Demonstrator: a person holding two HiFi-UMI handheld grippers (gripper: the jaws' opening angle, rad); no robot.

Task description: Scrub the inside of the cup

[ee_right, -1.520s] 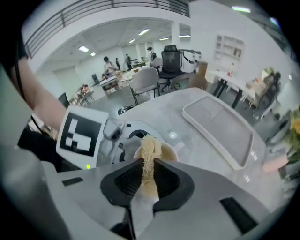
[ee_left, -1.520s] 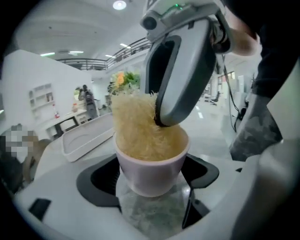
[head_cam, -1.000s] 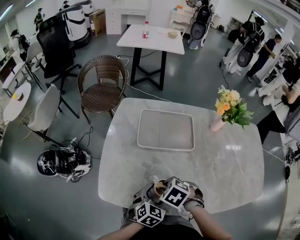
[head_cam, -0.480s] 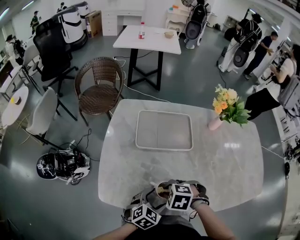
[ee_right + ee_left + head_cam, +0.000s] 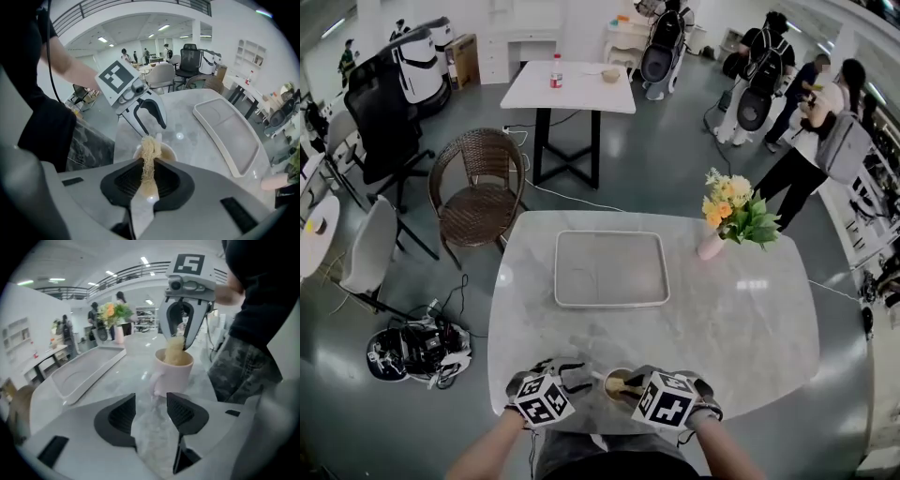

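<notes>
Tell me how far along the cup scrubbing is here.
Done: the right gripper is clamped on the fibrous scrubber, its end in the cup. In hand: the left gripper is closing its jaws about the cup's handle, not pressing yet. Left: seemingly the scrubbing itself.

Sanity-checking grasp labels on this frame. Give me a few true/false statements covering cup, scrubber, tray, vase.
1. The right gripper is shut on the scrub pad. True.
2. The cup stands on the tray. False: it stands at the near edge of the table, apart from the tray.
3. The scrub pad dips into the cup. True.
4. The vase lies on its side. False: it stands upright, right of the tray.
</notes>
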